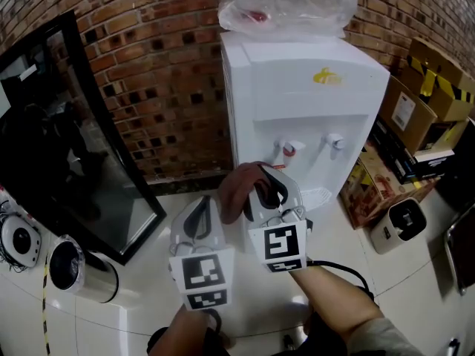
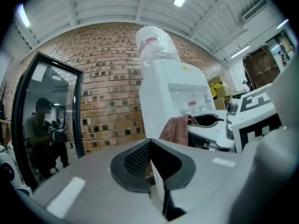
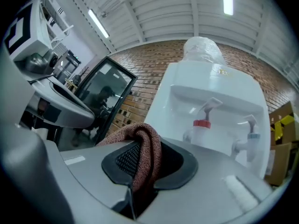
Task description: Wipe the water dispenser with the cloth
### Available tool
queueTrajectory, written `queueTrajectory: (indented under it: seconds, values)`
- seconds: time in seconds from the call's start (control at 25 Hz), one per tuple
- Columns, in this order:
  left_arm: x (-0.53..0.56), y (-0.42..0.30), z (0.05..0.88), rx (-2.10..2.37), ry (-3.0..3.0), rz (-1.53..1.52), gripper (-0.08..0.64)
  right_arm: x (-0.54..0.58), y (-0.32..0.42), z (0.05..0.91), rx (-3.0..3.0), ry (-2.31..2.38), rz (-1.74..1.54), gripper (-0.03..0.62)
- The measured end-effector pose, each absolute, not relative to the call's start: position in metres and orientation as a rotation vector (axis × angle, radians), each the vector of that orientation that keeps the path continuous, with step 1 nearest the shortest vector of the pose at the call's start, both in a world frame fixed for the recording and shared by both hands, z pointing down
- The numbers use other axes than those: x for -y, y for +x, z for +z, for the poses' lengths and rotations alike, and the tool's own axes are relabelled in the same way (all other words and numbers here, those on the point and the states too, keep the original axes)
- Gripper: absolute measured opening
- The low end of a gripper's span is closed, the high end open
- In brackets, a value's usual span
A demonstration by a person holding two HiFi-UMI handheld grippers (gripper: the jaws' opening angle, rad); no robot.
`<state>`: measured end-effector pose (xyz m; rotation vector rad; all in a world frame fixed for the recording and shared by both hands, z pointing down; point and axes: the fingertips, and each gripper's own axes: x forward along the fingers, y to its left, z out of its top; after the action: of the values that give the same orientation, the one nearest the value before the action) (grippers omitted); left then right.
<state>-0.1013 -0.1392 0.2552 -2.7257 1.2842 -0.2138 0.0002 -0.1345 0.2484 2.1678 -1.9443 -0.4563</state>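
Seen from the head, the right gripper (image 1: 269, 190) carries the cloth (image 1: 236, 190) near the water dispenser (image 1: 297, 102), seemingly ready to wipe; the left gripper (image 2: 150, 155) view shows jaws together, empty; the right gripper view shows jaws pinching cloth.

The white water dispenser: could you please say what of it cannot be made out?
- White drip tray: head view, partly behind the right gripper and reddish-brown terry cloth.
- Clear plastic-wrapped bottle: head view, cut off by the top edge.
- Yellow logo: head view, too small to read.
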Motion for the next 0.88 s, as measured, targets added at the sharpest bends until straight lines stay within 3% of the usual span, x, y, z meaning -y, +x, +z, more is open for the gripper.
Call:
queueTrajectory:
  seconds: [0.36, 0.88]
  values:
    - [0.125, -0.074, 0.273, -1.182, -2.735, -0.288, 0.000, 0.137, 0.061, 0.270, 1.848, 2.333, -0.242, 0.089]
    - [0.089, -0.015, 0.291, -0.975, -2.778, -0.340, 0.000, 0.117, 0.115, 0.265, 1.709, 2.445, -0.234, 0.089]
